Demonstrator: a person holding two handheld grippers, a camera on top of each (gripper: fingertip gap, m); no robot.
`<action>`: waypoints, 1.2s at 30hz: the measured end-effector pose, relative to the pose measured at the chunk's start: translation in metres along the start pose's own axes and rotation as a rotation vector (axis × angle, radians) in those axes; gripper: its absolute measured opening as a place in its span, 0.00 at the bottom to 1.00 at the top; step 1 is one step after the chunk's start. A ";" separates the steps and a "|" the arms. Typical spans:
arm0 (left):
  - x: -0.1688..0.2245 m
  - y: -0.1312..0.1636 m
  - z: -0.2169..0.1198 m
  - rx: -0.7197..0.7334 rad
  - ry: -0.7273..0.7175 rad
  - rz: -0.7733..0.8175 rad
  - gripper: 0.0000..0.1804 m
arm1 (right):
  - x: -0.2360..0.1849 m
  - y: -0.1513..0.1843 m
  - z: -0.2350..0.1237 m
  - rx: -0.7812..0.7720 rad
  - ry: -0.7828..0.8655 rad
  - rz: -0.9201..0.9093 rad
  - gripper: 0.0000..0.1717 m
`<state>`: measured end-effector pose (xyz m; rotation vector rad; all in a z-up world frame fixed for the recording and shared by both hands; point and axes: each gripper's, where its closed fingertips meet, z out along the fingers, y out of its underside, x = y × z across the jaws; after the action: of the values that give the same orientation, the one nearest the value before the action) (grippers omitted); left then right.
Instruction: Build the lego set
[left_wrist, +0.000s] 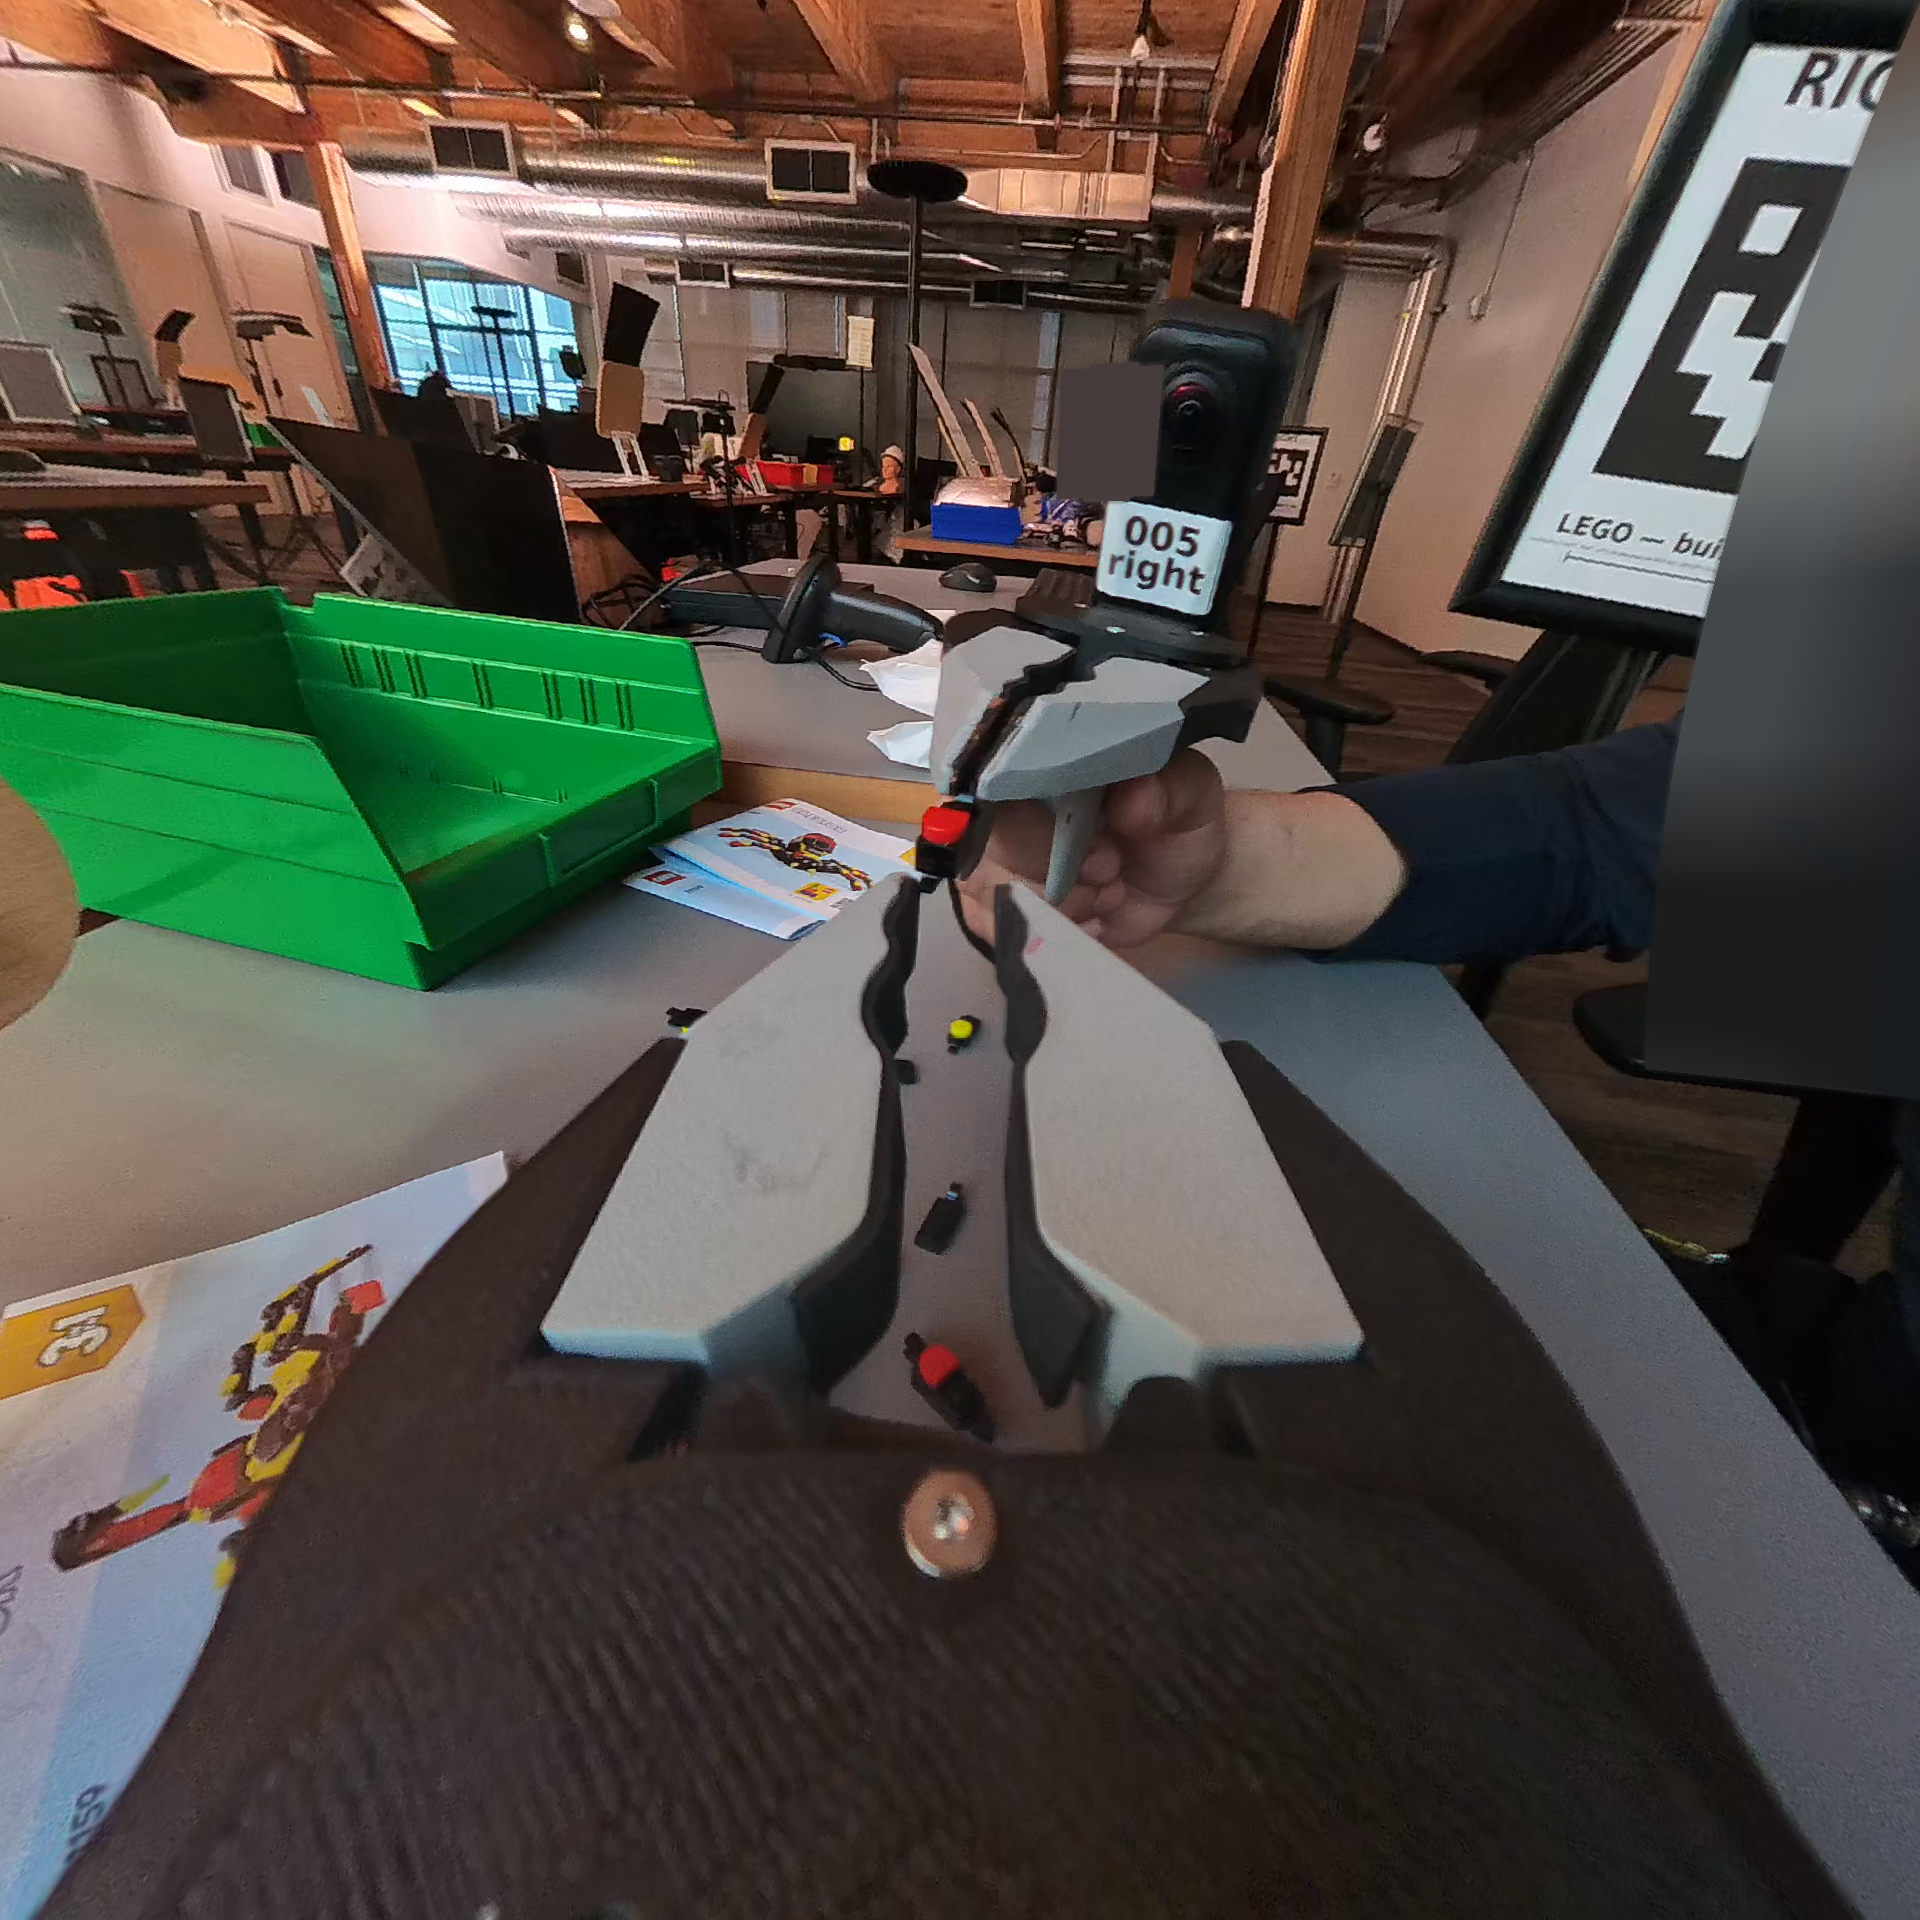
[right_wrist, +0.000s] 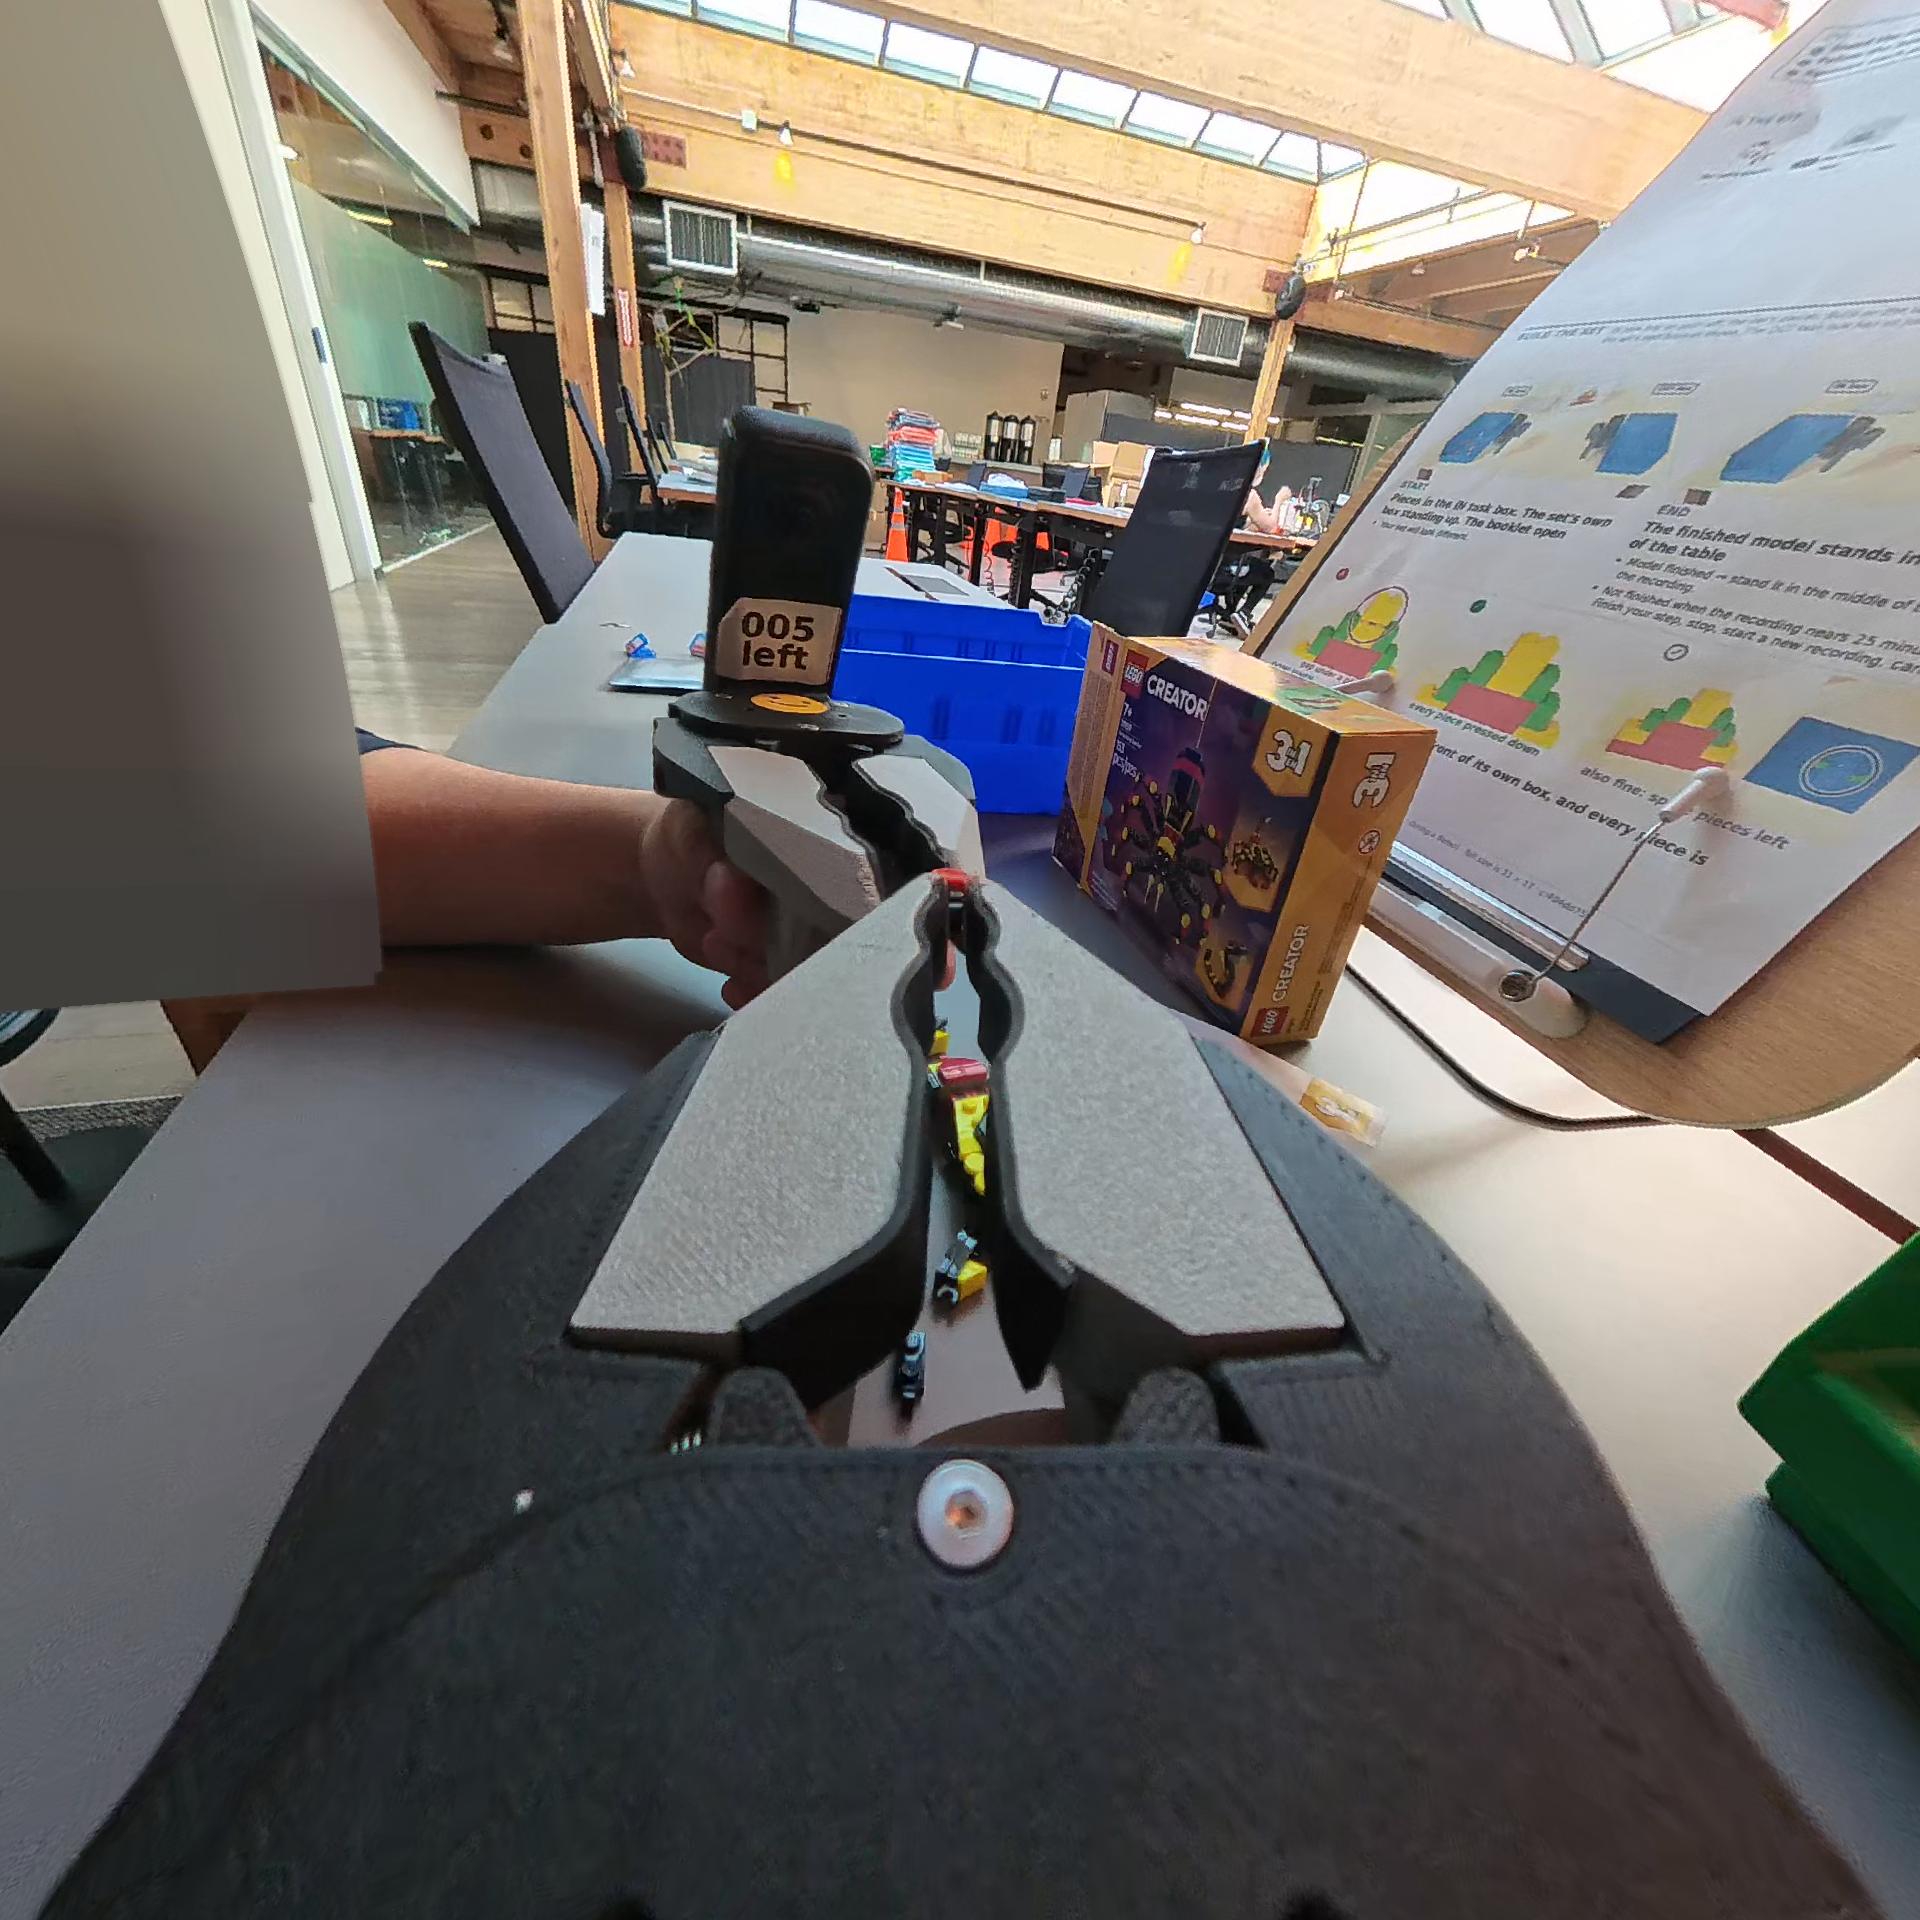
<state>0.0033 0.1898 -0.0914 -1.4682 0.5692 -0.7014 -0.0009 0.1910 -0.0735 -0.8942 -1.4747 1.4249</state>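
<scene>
The right gripper (left_wrist: 951, 831) holds a small red-and-black brick assembly (left_wrist: 943, 836) at the very tips of its fingers, the jaws drawn in to the width of the piece. In the right wrist view the red top (right_wrist: 954, 885) shows between both pads, which press on its sides. The left gripper (left_wrist: 951, 904) stands just below the piece, jaws narrowly parted; its left fingertip (left_wrist: 902, 902) sits at the black underside, and contact cannot be confirmed. Both grippers are raised over the middle of the desk (left_wrist: 312, 1039).

The assembly appears light, rigid and smooth, so it may slip or pivot under a tip grasp. Its joints are probably push-fit and could part under side load. The flat opposite faces of the black lower part look the safest hold.

Loose small pieces (left_wrist: 961, 1031) lie below; a green bin (left_wrist: 343, 748) stands toward the far left edge, a booklet (left_wrist: 769, 862) beside it
</scene>
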 end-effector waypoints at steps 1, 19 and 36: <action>0.000 0.000 0.000 0.003 0.001 -0.007 0.06 | 0.000 0.000 0.000 0.005 0.000 0.006 0.00; 0.004 -0.008 0.000 0.064 0.035 -0.050 0.01 | -0.005 -0.001 0.003 0.029 -0.030 0.054 0.00; 0.001 -0.002 0.001 0.022 0.003 0.010 0.00 | -0.004 0.007 0.005 0.015 -0.107 0.242 0.00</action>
<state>0.0050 0.1900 -0.0896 -1.4433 0.5690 -0.6996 -0.0043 0.1860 -0.0802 -1.0281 -1.4701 1.6811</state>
